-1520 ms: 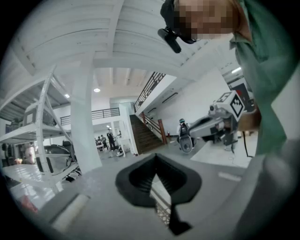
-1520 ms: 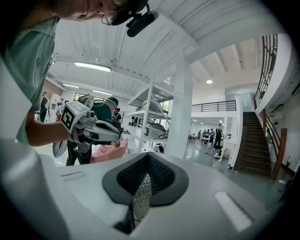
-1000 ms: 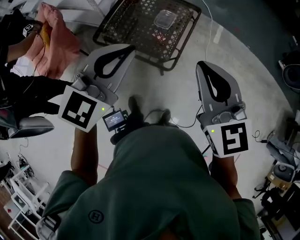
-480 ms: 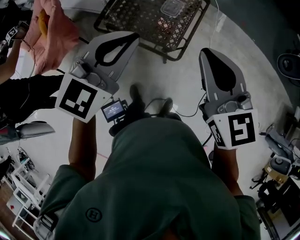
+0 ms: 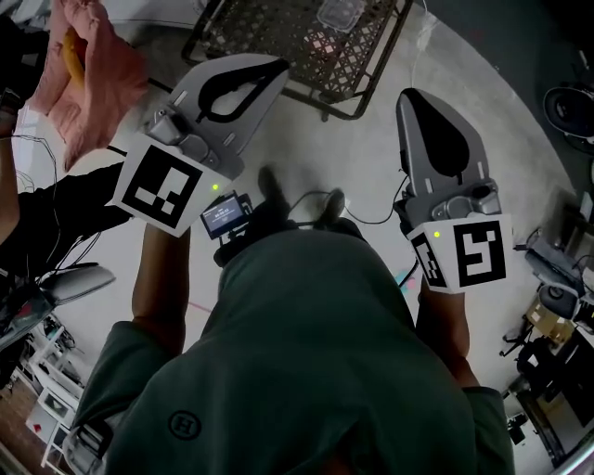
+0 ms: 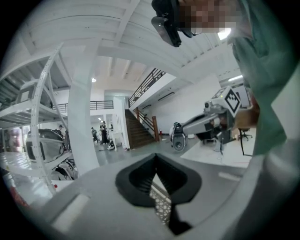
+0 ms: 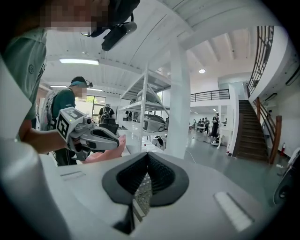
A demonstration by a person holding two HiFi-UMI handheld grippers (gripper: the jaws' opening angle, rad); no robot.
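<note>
Black wire rack (image 5: 269, 42) is standing on the pale floor (image 5: 343, 158) at 12 o'clock in the head view, and a clear lidded container (image 5: 336, 11) is lying on its mesh near the upper edge. The left gripper (image 5: 269, 67) is hanging above the floor with its tip at about 11 o'clock, just short of the rack's near edge and not touching it. In the left gripper view its jaws (image 6: 156, 164) are pressing together along their dark ribbed pads, and nothing is sitting between them. The right gripper (image 5: 415, 96) is hovering at about 1 o'clock, its tip beside the rack's right corner and apart from it. In the right gripper view its jaws (image 7: 147, 161) are likewise closing flat on each other with nothing pinched.

Each gripper is showing up in the other's camera, the right one at 2 o'clock (image 6: 206, 124) and the left one at 9 o'clock (image 7: 93, 136), both held out level. A pink cloth (image 5: 88, 74) is lying at 10 o'clock in the head view, well to the left of the left gripper. A small lit screen (image 5: 223, 213) is sitting at the person's chest between the two arms, above the green shirt (image 5: 306, 371)
</note>
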